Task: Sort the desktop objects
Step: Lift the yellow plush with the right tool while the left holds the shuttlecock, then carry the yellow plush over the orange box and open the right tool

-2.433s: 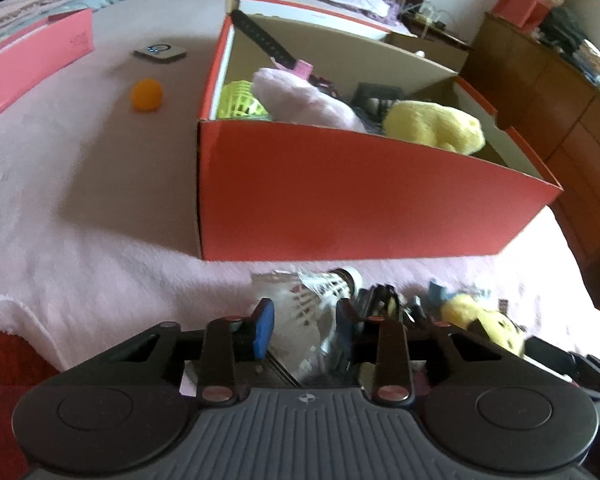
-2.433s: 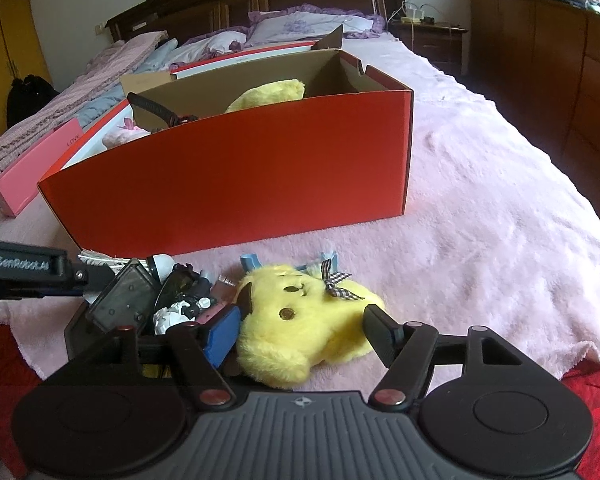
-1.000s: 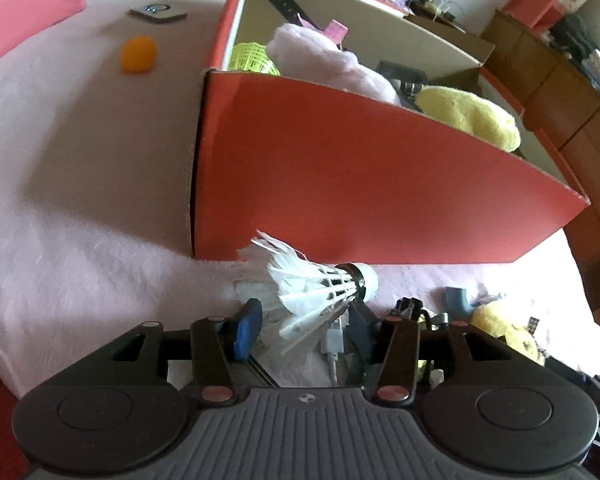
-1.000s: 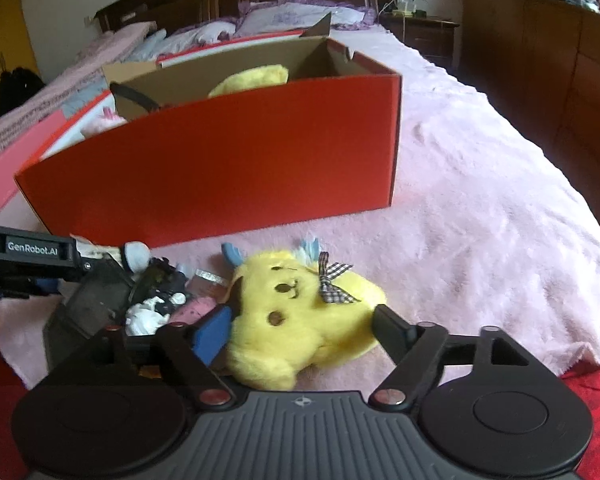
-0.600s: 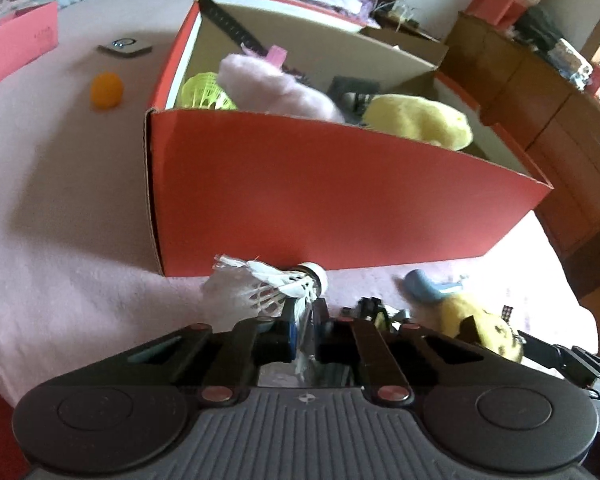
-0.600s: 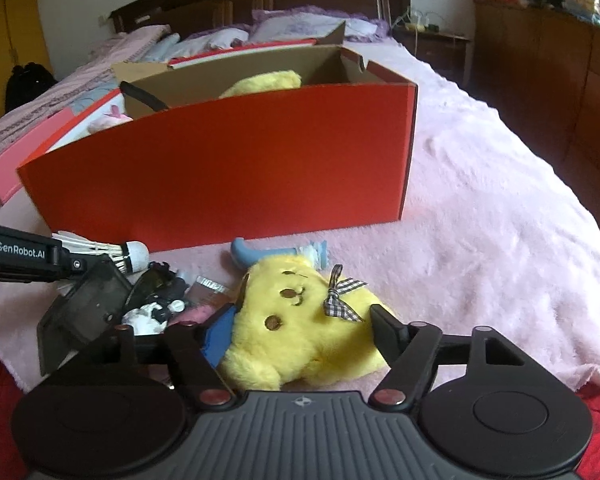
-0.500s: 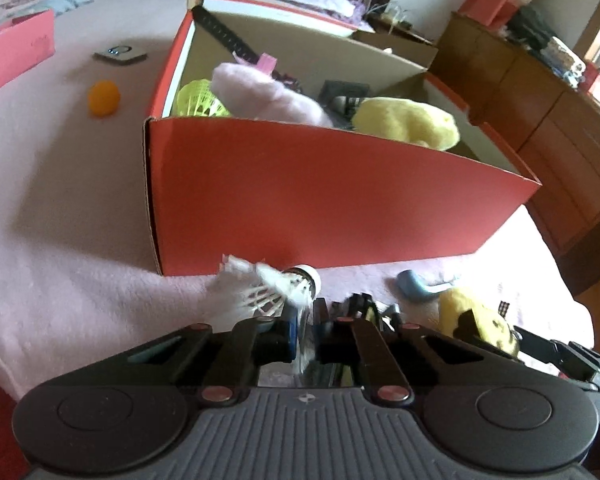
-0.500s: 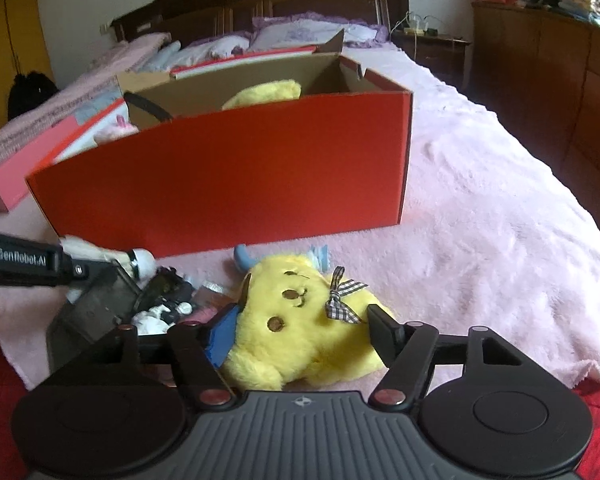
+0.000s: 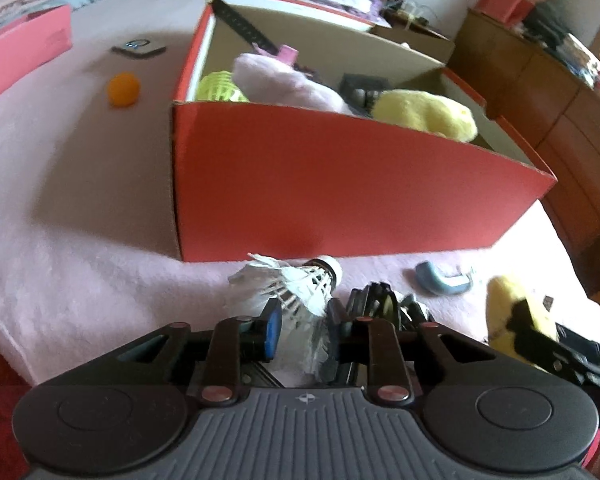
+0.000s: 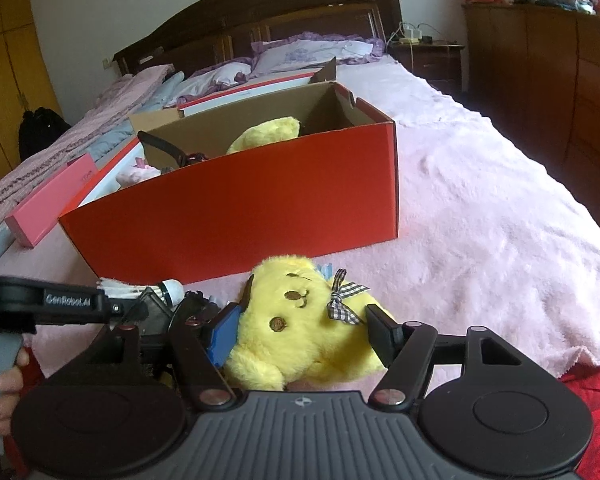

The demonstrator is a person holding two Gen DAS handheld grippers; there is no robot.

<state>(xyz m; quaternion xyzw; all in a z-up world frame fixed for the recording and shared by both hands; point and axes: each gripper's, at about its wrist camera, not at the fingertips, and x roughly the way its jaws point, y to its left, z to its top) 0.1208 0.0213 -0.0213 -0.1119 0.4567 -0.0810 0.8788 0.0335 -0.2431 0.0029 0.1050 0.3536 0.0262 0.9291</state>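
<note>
A white feather shuttlecock (image 9: 296,286) sits between the fingers of my left gripper (image 9: 302,330), which is closed on its feather skirt just in front of the red cardboard box (image 9: 340,200). The shuttlecock's cork tip also shows in the right wrist view (image 10: 172,290). My right gripper (image 10: 304,334) is closed around a yellow plush toy (image 10: 300,320) with a checked bow, lying on the pink blanket. The box (image 10: 260,208) holds a pink plush (image 9: 284,84), a yellow plush (image 9: 424,114) and a green shuttlecock (image 9: 218,88).
A pile of small dark items (image 9: 384,304) and a blue curved piece (image 9: 436,282) lie right of the shuttlecock. An orange ball (image 9: 124,88) and a small flat device (image 9: 140,46) lie left of the box. A pink box lid (image 10: 52,200) lies at far left. The bed edge is close below.
My left gripper closed on the shuttlecock and has opened a little, still holding the feathers. My right gripper has narrowed around the yellow plush and lifted its head end slightly.
</note>
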